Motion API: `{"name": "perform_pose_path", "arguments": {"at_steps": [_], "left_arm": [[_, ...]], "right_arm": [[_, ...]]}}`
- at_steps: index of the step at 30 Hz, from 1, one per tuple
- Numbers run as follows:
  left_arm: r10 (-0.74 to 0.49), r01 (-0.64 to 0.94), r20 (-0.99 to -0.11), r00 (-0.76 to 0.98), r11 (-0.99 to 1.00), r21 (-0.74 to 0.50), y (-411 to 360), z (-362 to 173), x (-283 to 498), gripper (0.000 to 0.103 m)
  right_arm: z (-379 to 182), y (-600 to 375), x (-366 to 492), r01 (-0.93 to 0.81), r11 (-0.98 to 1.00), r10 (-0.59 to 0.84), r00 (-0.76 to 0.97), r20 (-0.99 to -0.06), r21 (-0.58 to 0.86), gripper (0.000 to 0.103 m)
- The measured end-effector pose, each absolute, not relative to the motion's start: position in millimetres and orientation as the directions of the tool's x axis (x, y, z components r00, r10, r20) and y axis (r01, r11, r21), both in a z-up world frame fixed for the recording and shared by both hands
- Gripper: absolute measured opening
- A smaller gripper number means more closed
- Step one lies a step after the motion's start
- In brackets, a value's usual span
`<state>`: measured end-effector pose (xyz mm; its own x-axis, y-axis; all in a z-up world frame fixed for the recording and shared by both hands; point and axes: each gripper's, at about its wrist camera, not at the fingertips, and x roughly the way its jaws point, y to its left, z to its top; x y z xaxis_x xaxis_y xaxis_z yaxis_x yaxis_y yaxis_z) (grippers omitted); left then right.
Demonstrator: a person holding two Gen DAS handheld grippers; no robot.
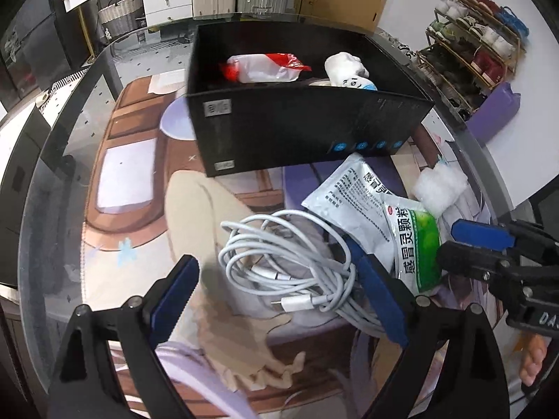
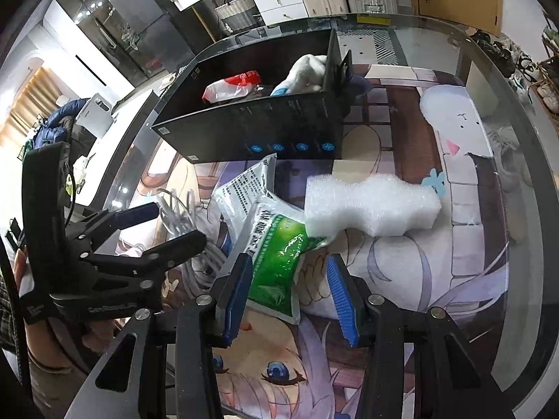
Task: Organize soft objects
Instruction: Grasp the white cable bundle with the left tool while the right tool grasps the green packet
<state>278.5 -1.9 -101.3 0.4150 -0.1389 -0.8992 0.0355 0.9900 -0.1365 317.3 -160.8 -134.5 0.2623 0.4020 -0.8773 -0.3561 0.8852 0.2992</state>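
My left gripper (image 1: 276,300) stands wide open over the coiled white cable (image 1: 290,265), one pad on each side of the coil; nothing is pinched yet. My right gripper (image 2: 290,296) is partly open around the lower end of the green sachet (image 2: 279,265). Its left pad sits right against the packet and the right pad stands clear, so I judge it is not gripping.

The black box (image 1: 307,118) stands at the far side of the desk (image 1: 70,146) with a red-and-white bag (image 1: 262,66) and a white plush toy (image 1: 346,70) already inside. The cable, the green sachet, a grey sachet (image 1: 346,188) and a white foam piece (image 2: 370,206) lie on the printed mat in front of it.

The risks I see: the cable is loose, so closing on it may catch only a few loops and let the rest trail and snag the sachets, which lie right beside it. The green sachet overlaps the grey one and touches the foam, so lifting it could drag both. The two grippers work very close together and could knock each other.
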Motion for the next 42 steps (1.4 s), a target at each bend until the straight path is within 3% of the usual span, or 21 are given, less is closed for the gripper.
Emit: {"name": "perform_pose_path", "arguments": {"at_steps": [10,17,28,36,39,42], "left_arm": [[-0.150,-0.005,-0.905,0.397,0.986,-0.165,29,-102,273,0.095],[-0.226,-0.046,-0.903,0.367,0.965,-0.260,33,-103,278,0.093],[-0.128,-0.024,-0.920,0.371,0.989,-0.148,6,-107,297,0.093],[-0.126,-0.002,-0.923,0.364,0.991,-0.136,16,-108,273,0.094],[-0.102,0.015,-0.926,0.364,0.995,-0.103,18,-109,267,0.094],[-0.073,0.016,-0.929,0.363,0.997,-0.073,21,-110,263,0.093]], "right_arm": [[-138,-156,318,-0.356,0.888,0.393,0.255,-0.884,0.292,0.045],[-137,-156,320,-0.352,0.889,0.392,0.260,-0.883,0.291,0.045],[-136,-169,320,-0.336,0.894,0.393,0.271,-0.879,0.296,0.045],[-135,-161,318,-0.358,0.885,0.401,0.263,-0.877,0.297,0.046],[-135,-153,317,-0.368,0.883,0.399,0.259,-0.879,0.292,0.054],[-136,-146,316,-0.369,0.887,0.389,0.272,-0.880,0.279,0.069]]}}
